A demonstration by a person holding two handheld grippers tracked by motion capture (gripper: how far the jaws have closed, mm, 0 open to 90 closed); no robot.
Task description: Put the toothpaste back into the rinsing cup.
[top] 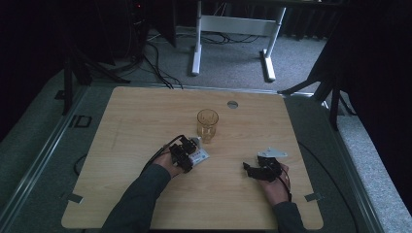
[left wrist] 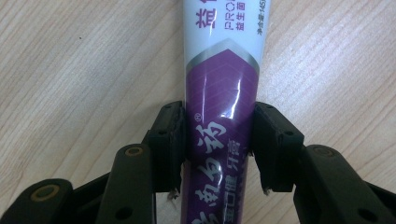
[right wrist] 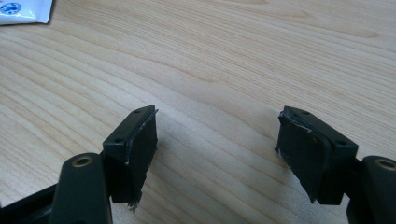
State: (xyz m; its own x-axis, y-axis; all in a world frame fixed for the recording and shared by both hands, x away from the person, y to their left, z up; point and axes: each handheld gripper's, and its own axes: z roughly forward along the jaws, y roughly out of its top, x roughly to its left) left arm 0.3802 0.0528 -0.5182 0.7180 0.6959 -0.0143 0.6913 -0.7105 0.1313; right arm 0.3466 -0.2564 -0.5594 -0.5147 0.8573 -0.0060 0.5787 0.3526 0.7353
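Observation:
A white and purple toothpaste tube [left wrist: 219, 88] lies lengthwise between my left gripper's jaws, over the wooden table [left wrist: 70, 70]. My left gripper [left wrist: 217, 144] is shut on the tube's purple part, with both pads pressed against its sides. From above, the left gripper [top: 186, 154] sits left of centre, and the tube's white end [top: 200, 155] sticks out to its right. My right gripper [top: 250, 170] rests low over the table's right side, held by a hand. Its jaws are wide apart with nothing between them. In the right gripper view [right wrist: 217, 149], a white tube end [right wrist: 23, 11] shows at the top left corner.
An amber drinking glass [top: 207, 125] stands upright just beyond the left gripper. A round grey cable port [top: 232, 104] sits near the table's far edge. A white desk frame [top: 233, 29] and floor cables lie behind the table. Dark stands flank both sides.

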